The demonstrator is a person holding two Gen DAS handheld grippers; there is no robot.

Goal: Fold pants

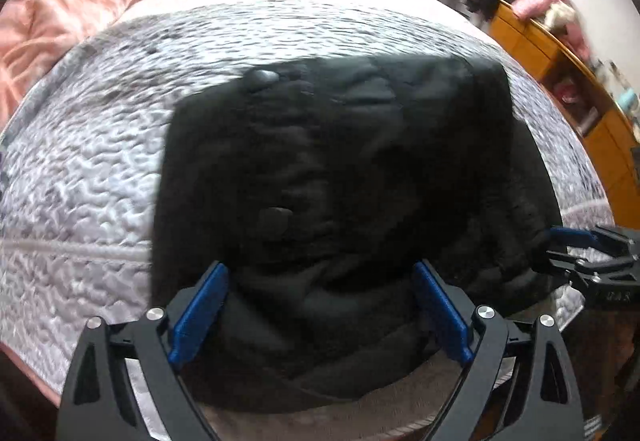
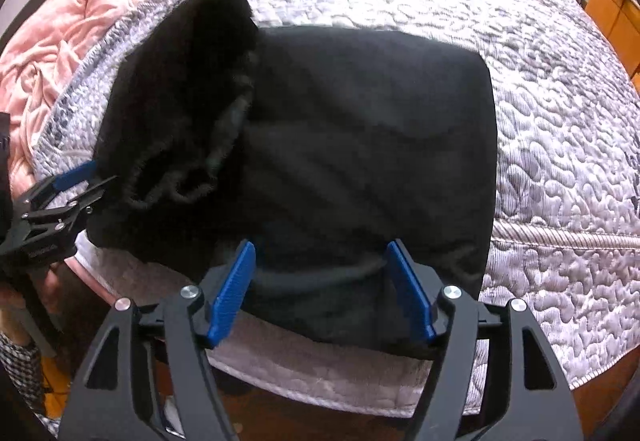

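Black pants lie folded into a thick rectangle on the quilted bed, close to its near edge. In the right wrist view the pants show a bunched, rumpled layer on their left half. My left gripper hangs over the near edge of the pants, jaws wide apart, the blue pads clear of the cloth. My right gripper straddles the near hem, also open, with fabric lying between the pads but not pinched. Each gripper shows in the other's view: the right gripper at the pants' right side, the left gripper at their left side.
The grey-white quilt covers the bed. A crumpled pink blanket lies along the left side. An orange wooden dresser with clutter stands to the right. Brown floor shows below the bed's edge. A checkered sleeve is at the lower left.
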